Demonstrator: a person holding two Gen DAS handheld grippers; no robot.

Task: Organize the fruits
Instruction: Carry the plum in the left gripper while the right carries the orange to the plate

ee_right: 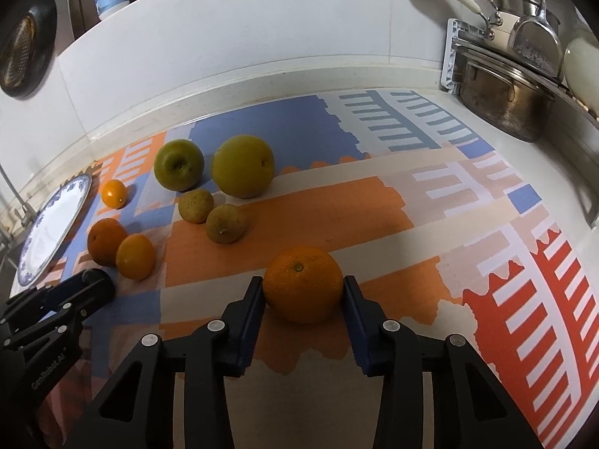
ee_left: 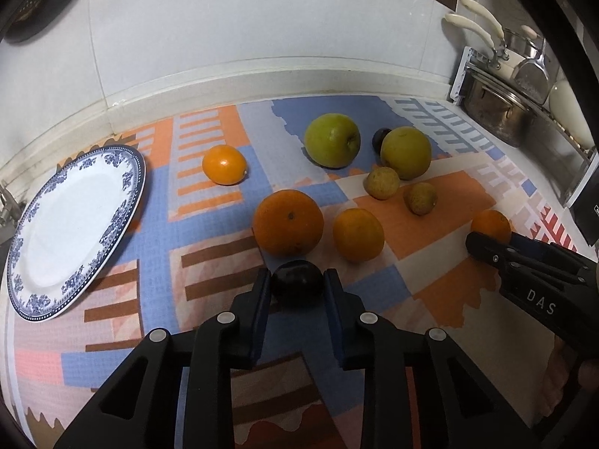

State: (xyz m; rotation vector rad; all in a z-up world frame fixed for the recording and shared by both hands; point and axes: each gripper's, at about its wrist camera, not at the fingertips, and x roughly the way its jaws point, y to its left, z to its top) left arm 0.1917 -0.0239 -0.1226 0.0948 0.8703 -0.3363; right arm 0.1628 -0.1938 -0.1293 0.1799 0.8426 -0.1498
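Observation:
My left gripper (ee_left: 297, 286) is shut on a dark plum (ee_left: 297, 287) low over the patterned mat (ee_left: 209, 224). My right gripper (ee_right: 303, 292) is shut on an orange (ee_right: 303, 284); it also shows in the left wrist view (ee_left: 490, 224). A blue-and-white plate (ee_left: 75, 224) lies at the left, empty. On the mat lie a small orange (ee_left: 224, 164), a large orange (ee_left: 287, 222), another orange (ee_left: 358, 234), two green apples (ee_left: 331, 140) (ee_left: 406, 152), two small brownish fruits (ee_left: 382, 182) (ee_left: 420, 198) and a second dark plum (ee_left: 381, 138) behind the apples.
A steel pot (ee_left: 498, 112) and a rack with utensils (ee_left: 531, 60) stand at the back right. A white tiled wall (ee_left: 262, 30) runs behind the counter. A dark round strainer (ee_right: 22, 48) hangs at the left.

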